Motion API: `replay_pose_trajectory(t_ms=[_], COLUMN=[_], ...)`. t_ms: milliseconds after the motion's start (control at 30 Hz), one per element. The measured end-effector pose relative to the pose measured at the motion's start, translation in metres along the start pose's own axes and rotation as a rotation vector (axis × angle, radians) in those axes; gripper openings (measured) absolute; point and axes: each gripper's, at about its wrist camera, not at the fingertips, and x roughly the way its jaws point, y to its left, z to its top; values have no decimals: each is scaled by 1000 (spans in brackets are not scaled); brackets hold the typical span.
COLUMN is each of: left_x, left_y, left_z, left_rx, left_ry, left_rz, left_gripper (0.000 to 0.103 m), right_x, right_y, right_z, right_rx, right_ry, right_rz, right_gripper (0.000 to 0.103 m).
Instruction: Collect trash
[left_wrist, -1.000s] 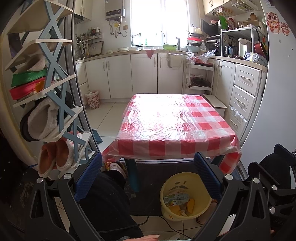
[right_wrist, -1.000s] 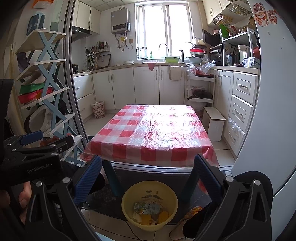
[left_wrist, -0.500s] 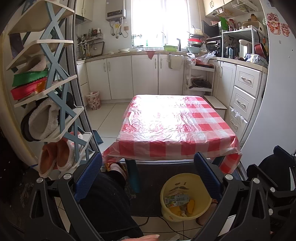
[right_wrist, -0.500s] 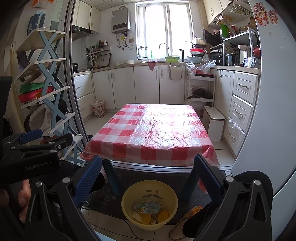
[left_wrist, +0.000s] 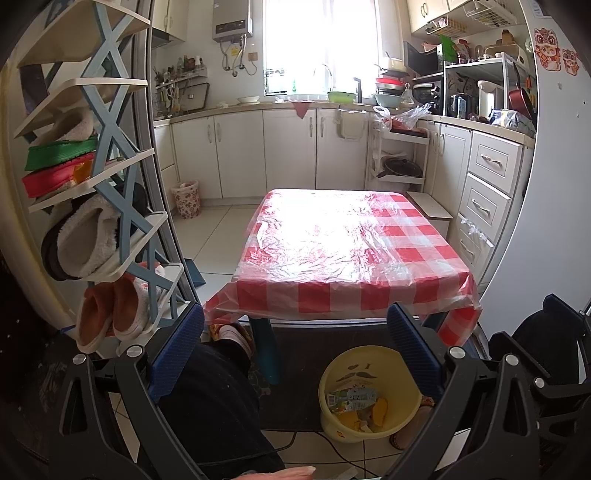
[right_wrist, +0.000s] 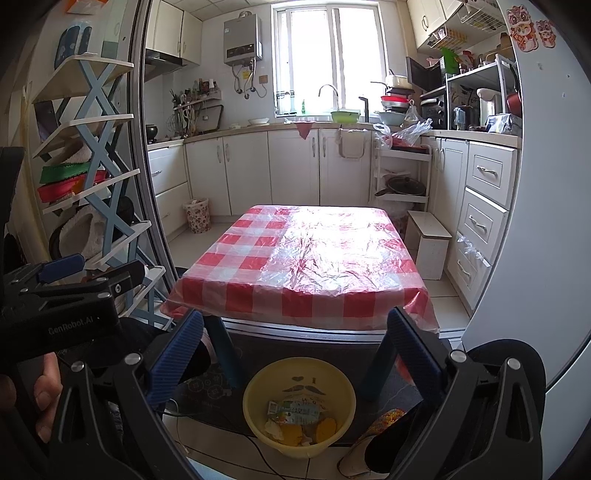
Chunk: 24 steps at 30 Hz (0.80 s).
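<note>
A yellow trash bin (left_wrist: 402, 421) stands on the floor in front of the low table; it also shows in the right wrist view (right_wrist: 255, 395). It holds a green drink carton (right_wrist: 293, 409) and yellow scraps (left_wrist: 378, 408). The red-and-white checked table (left_wrist: 417, 253) carries only its plastic cover (right_wrist: 332, 258). My left gripper (left_wrist: 295, 347) is open and empty, held above the floor before the table. My right gripper (right_wrist: 295, 347) is open and empty, above the bin. The left gripper's body (right_wrist: 70, 295) shows at the left of the right wrist view.
A shoe rack (left_wrist: 107, 206) with slippers stands at the left. A person's dark trouser leg (left_wrist: 210, 398) is below the left gripper. Kitchen cabinets (right_wrist: 291, 170), a small stool (right_wrist: 430, 243), drawers (right_wrist: 480, 221) and a floral bin (right_wrist: 197, 216) ring the table.
Both views have shifted very slightly; the grippers stay open and the bin and table are unchanged.
</note>
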Motion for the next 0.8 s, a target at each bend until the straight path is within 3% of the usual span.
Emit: replay_pose_trajectory(t_ms=[300, 467, 800], left_x=[-5, -6, 6], left_y=[-5, -8, -6], left_z=[-4, -4, -7], left_rx=[0, 11, 8], left_ry=[-31, -38, 25], left_rz=[-48, -31, -6], left_gripper=[95, 95, 95], right_x=[5, 5, 4], right_y=[-1, -4, -4], right_z=[-5, -4, -1], right_rx=[-7, -2, -2], right_ry=[13, 17, 14], right_rz=[14, 15, 12], right_gripper=[96, 96, 96])
